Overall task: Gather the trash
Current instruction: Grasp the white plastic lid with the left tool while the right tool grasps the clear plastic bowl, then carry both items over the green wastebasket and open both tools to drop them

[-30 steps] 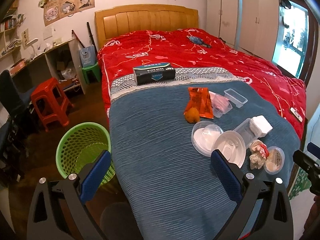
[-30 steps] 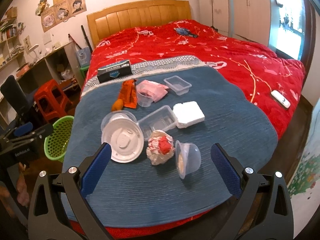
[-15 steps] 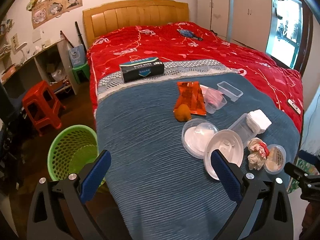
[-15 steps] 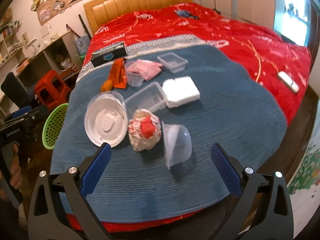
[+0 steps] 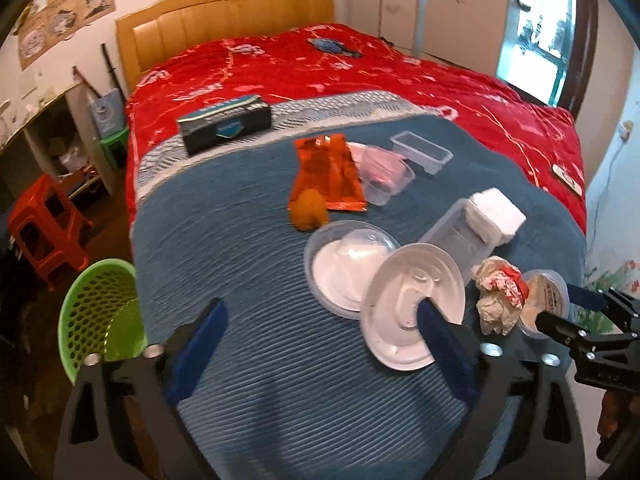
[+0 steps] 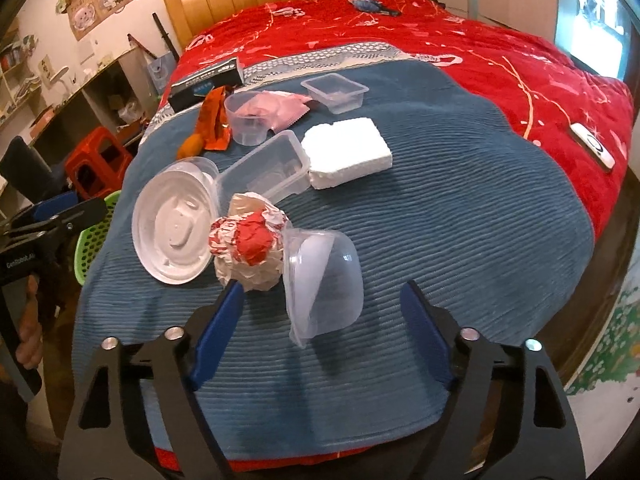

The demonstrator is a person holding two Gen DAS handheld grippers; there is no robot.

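Trash lies on the blue blanket (image 5: pixel 240 248): a white round lid (image 5: pixel 408 308), a clear domed lid (image 5: pixel 348 264), a crumpled red-and-white wrapper (image 6: pixel 248 248), a clear bowl on its side (image 6: pixel 324 280), clear tubs (image 6: pixel 272 168), a white foam block (image 6: pixel 346 152), an orange packet (image 5: pixel 330 172) and an orange lump (image 5: pixel 308 210). My left gripper (image 5: pixel 320 340) is open above the blanket, its right finger over the white lid. My right gripper (image 6: pixel 320 320) is open, jaws either side of the tipped bowl (image 5: pixel 546 300), apart from it.
A green mesh bin (image 5: pixel 100 312) stands on the floor left of the bed. A dark box (image 5: pixel 224 124) lies on the red quilt (image 5: pixel 360 80). A red stool (image 5: pixel 48 220) and desk are at left. A remote (image 6: pixel 594 150) lies at the bed's right edge.
Both grippers have moved forward and lower toward the trash. The right gripper now frames the tipped bowl and wrapper; the left has swung right toward the white lid.
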